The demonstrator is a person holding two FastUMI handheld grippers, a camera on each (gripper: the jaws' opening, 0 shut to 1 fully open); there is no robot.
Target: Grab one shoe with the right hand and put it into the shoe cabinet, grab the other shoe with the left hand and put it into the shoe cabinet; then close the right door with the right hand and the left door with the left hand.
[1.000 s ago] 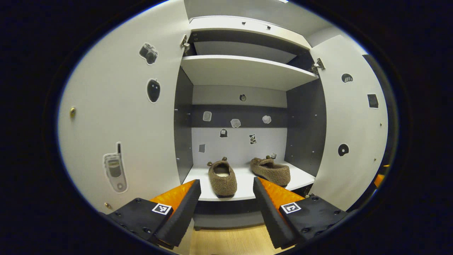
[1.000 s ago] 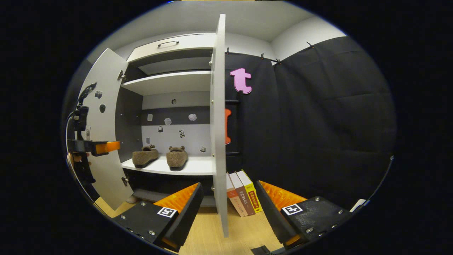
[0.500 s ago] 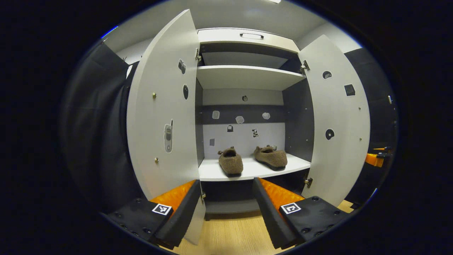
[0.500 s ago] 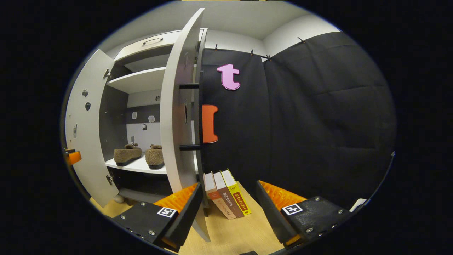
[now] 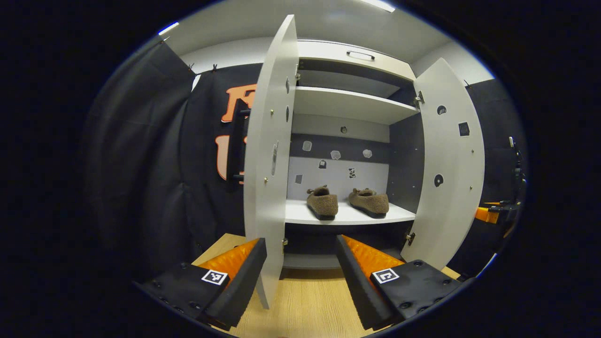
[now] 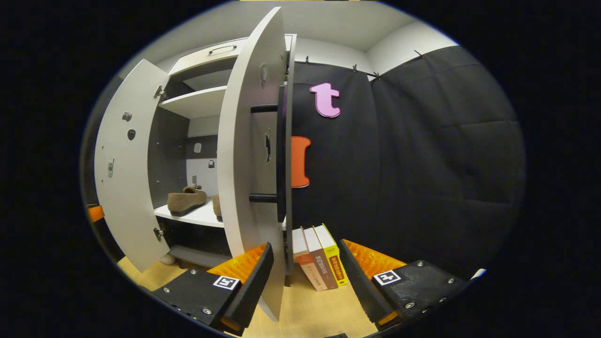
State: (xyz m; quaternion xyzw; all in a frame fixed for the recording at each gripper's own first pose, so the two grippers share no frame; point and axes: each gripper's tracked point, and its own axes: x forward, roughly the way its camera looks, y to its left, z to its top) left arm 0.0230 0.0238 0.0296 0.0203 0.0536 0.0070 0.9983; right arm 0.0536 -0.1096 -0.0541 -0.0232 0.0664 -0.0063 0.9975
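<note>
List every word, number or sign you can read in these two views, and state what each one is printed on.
Spines of the three books: there is print, but it is too small and blurred to read.
Stickers on the right door and the back panel: small pictures, no legible words.
Square tags on the left gripper and right gripper: coded patterns, not words.
Nothing can be quoted with certainty.

We see the right gripper (image 6: 303,277) with fingers spread, the open right door (image 6: 249,159) edge-on between them. Beyond it, the shoe cabinet (image 6: 197,101) holds a brown slipper (image 6: 186,200) on its lower shelf. Three books (image 6: 320,260) lean beside the cabinet on the wooden floor (image 6: 319,310).
</note>
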